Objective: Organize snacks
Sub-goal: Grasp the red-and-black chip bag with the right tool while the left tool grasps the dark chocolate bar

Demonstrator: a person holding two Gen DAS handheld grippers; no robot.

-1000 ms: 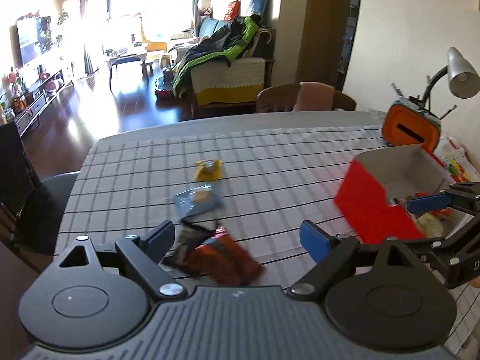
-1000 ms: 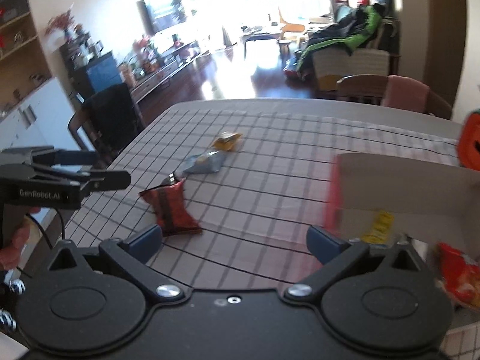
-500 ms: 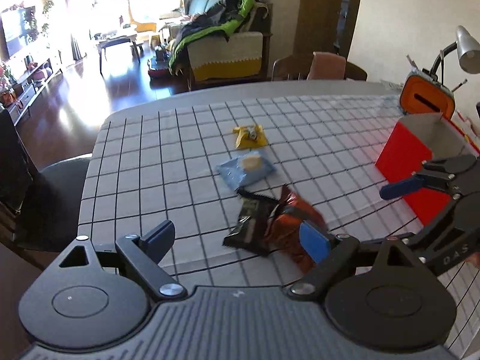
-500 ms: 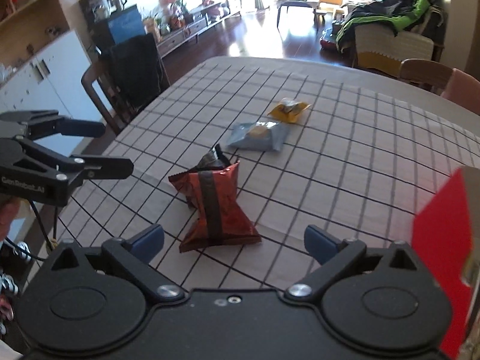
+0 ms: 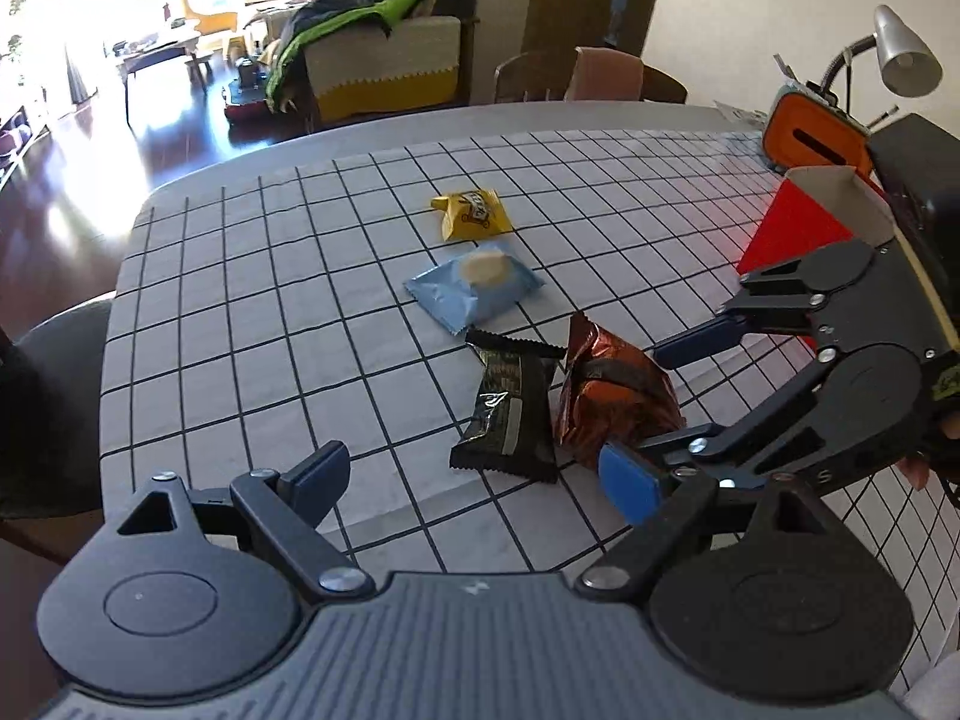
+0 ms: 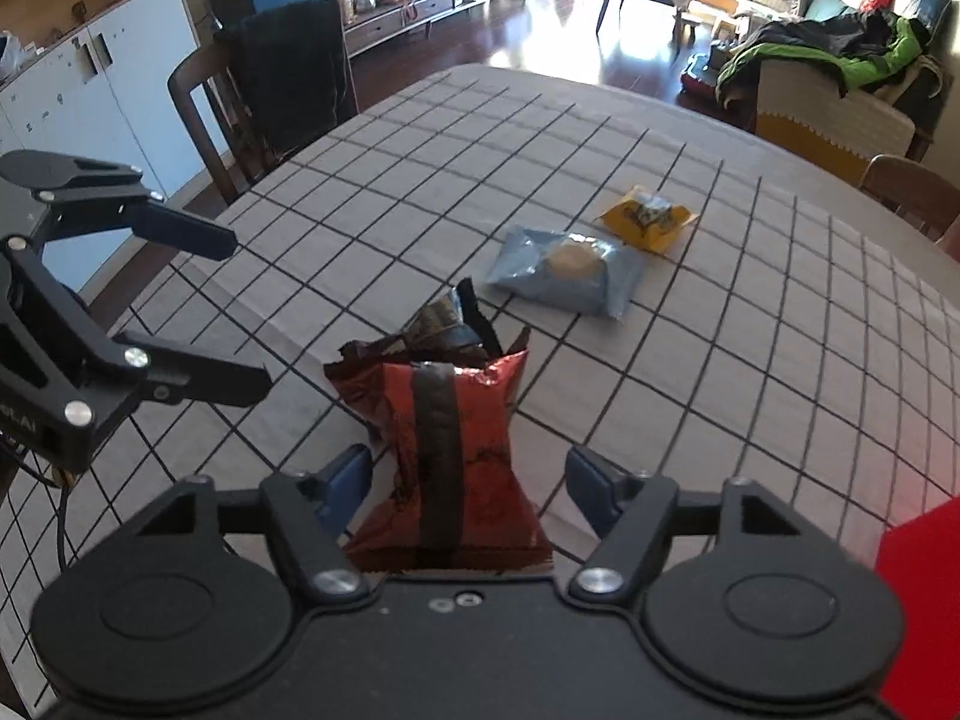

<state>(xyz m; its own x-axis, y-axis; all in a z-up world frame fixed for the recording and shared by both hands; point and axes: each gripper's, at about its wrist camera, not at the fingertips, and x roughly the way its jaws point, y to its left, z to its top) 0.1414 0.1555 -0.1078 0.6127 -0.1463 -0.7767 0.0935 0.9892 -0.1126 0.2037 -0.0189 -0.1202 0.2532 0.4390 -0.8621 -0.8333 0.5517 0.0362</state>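
Several snack packets lie on the checked tablecloth point(image 5: 240, 300): a yellow packet point(image 5: 474, 216), a blue packet point(image 5: 480, 285), a black packet point(image 5: 510, 414) and a red foil packet point(image 5: 612, 390). My right gripper point(image 6: 468, 483) straddles the red foil packet point(image 6: 450, 450). Its jaws are closing, with small gaps still between pads and foil. The black packet point(image 6: 444, 324) peeks out behind it. In the left wrist view the right gripper point(image 5: 642, 396) comes in from the right. My left gripper point(image 5: 474, 474) is open and holds nothing, just short of the black packet; it also shows as the left gripper point(image 6: 252, 312) in the right wrist view.
An open red box point(image 5: 798, 234) stands at the table's right side, with an orange container point(image 5: 810, 138) and a desk lamp point(image 5: 906, 54) behind it. A dark chair point(image 6: 282, 78) stands at the left edge, and further chairs point(image 5: 588, 75) stand at the far edge.
Both grippers came down and closer to the packets. The right jaws narrowed around the red foil packet, and the red box slid almost out of the right wrist view.
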